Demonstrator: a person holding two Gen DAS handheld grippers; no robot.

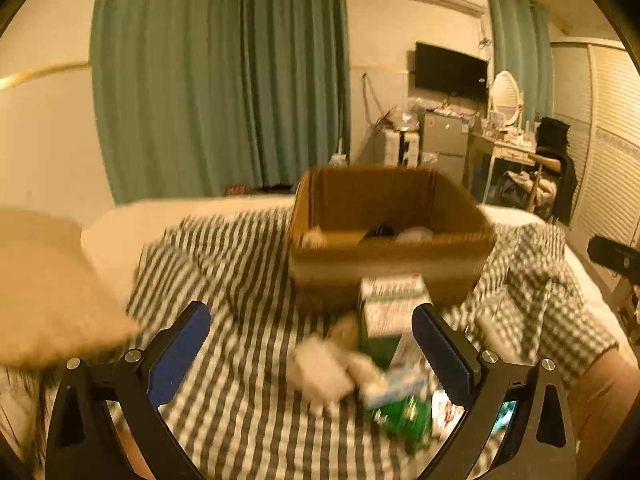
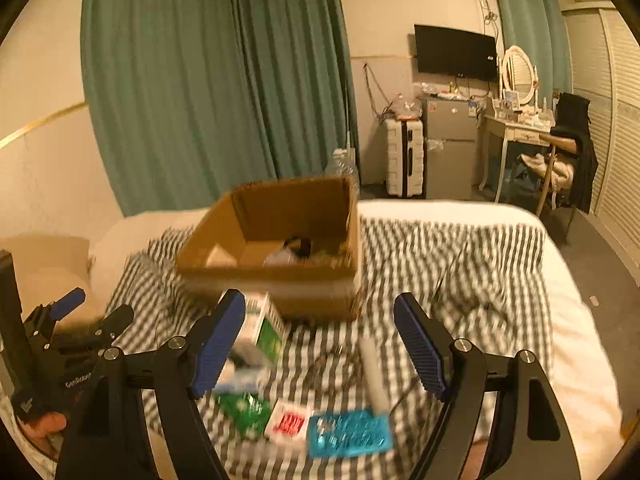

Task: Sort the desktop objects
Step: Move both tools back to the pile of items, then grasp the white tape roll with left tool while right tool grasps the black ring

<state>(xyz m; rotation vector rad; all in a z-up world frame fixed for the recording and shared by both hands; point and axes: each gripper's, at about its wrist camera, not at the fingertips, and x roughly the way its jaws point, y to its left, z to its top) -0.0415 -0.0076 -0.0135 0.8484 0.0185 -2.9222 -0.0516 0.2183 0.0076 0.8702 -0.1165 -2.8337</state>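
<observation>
An open cardboard box [image 1: 384,252] [image 2: 280,284] stands on a striped sheet and holds a few items. In front of it lie a green and white carton [image 1: 390,312] [image 2: 262,330], a white charger-like object [image 1: 320,376], a green packet [image 1: 404,416] [image 2: 244,410], a red and white packet [image 2: 290,424], a blue packet [image 2: 350,434] and a white tube [image 2: 374,372]. My left gripper [image 1: 312,340] is open and empty above the charger. My right gripper [image 2: 320,340] is open and empty above the packets. The left gripper also shows in the right wrist view [image 2: 72,320].
The striped sheet [image 1: 240,360] covers a white bed [image 2: 576,360]. A tan cushion [image 1: 44,292] lies at the left. Green curtains, a suitcase [image 2: 404,158], a small fridge [image 2: 450,148], a dressing table and a chair stand beyond the bed.
</observation>
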